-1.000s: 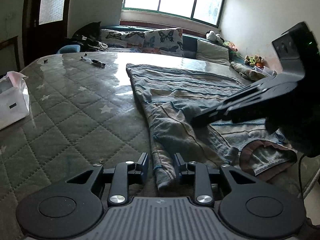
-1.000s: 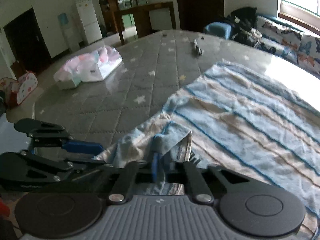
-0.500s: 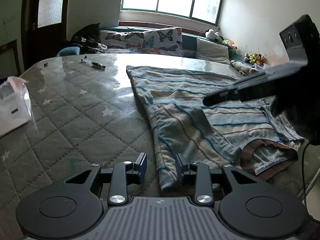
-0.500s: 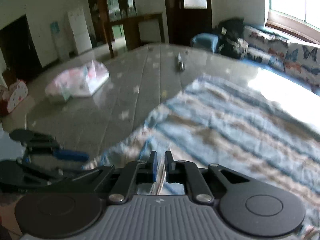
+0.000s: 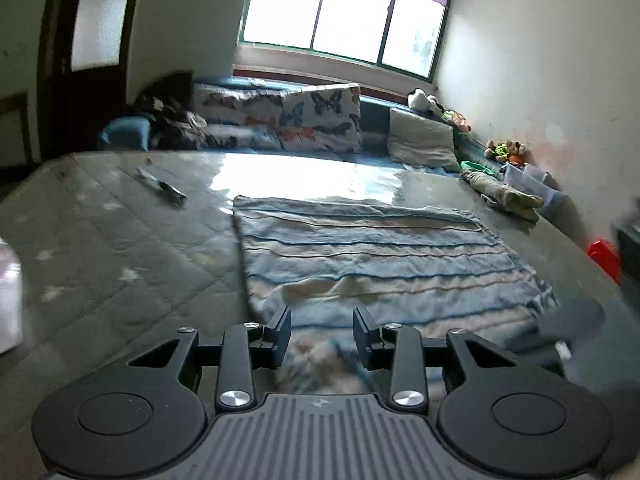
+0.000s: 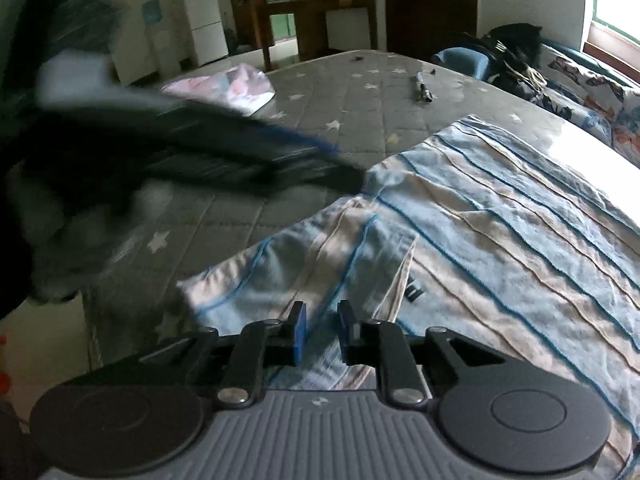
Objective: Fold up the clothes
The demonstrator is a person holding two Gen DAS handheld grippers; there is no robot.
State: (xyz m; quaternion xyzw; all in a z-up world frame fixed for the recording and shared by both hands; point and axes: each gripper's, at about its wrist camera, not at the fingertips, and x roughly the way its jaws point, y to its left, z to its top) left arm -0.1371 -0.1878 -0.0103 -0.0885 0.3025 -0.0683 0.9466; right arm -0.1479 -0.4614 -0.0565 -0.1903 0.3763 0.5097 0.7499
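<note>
On the mattress (image 5: 100, 248), where the striped garment (image 5: 376, 248) is lying with its sleeve folded inward, a fold is being let go, the right gripper (image 6: 321, 322) just opening off cloth, the left gripper (image 5: 322, 326) parted and empty; a fresh edge is probably being sought next.

striped garment (image 5: 384, 256): 1 | grippers: 2, left gripper (image 5: 322, 330), right gripper (image 6: 322, 330) | mattress (image 5: 120, 248): 1 | butterfly-print cushions (image 5: 320, 120): 2 | grey pillow (image 5: 420, 140): 1 | white fridge (image 6: 204, 16): 1 | plastic bag (image 6: 236, 86): 1
</note>
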